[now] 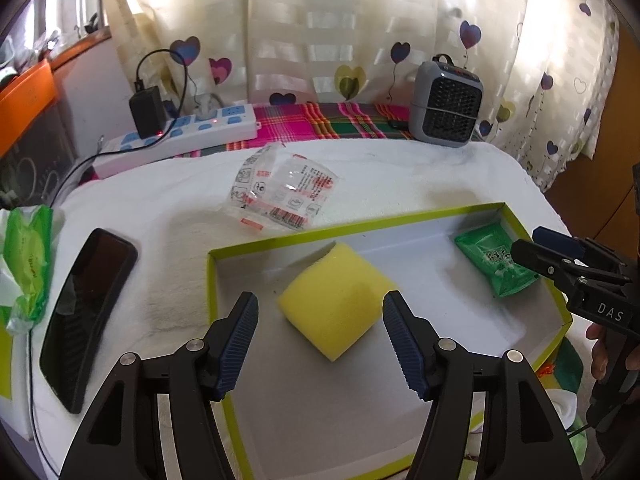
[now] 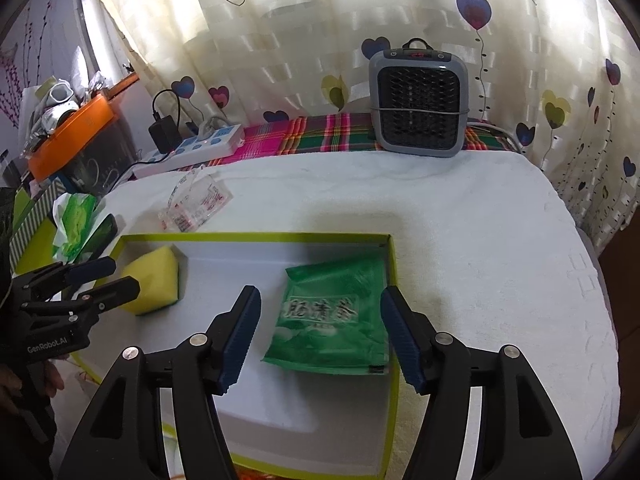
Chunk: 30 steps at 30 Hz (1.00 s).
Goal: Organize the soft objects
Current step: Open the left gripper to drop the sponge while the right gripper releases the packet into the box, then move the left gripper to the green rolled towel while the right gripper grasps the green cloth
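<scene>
Both the left gripper [image 1: 320, 340] and right gripper [image 2: 318, 336] stand released over the box [image 1: 360, 222], sponge [image 1: 334, 300] and green packet [image 2: 336, 320] inside, so placing seems done; next, fetch the clear wrapper [image 1: 284, 196] behind the box.

Both the left gripper [image 1: 320, 344] and right gripper [image 2: 318, 338] angle downward, jaws spread wide, gripping nothing.

Home: heart-print curtains [image 2: 320, 40], plaid cloth [image 2: 320, 132]

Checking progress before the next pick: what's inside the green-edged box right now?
The box holds a yellow sponge at one end and a green packet at the other, lying apart. Anything under them is covered.
</scene>
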Available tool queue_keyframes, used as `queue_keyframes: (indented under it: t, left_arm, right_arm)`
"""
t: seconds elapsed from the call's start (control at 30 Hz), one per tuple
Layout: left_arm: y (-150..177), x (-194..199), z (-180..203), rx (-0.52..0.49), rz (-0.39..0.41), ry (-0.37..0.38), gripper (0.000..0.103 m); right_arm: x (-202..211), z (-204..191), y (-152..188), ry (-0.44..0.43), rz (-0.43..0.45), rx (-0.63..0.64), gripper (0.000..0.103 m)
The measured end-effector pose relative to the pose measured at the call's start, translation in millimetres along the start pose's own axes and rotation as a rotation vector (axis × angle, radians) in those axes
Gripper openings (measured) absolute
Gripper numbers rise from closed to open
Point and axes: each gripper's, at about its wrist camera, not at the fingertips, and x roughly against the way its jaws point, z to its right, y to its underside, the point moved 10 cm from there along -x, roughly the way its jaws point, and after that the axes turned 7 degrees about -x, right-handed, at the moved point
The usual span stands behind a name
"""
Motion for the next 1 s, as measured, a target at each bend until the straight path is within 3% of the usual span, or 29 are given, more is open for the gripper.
queue_keyframes:
  t: [0.5,1.0]
  left_arm:
    - [13.5,47.8,4.5,0.009,0.070,0.007,0.065]
    - [58.1,88.2,21.8,-0.009,0.126,0.023,0.065]
  right_arm:
    - [42.0,1.3,7.1,-0.021,0.069,-0.027,0.067]
    - [86.6,10.4,60.8,-0.065,0.076,-0.019,0.068]
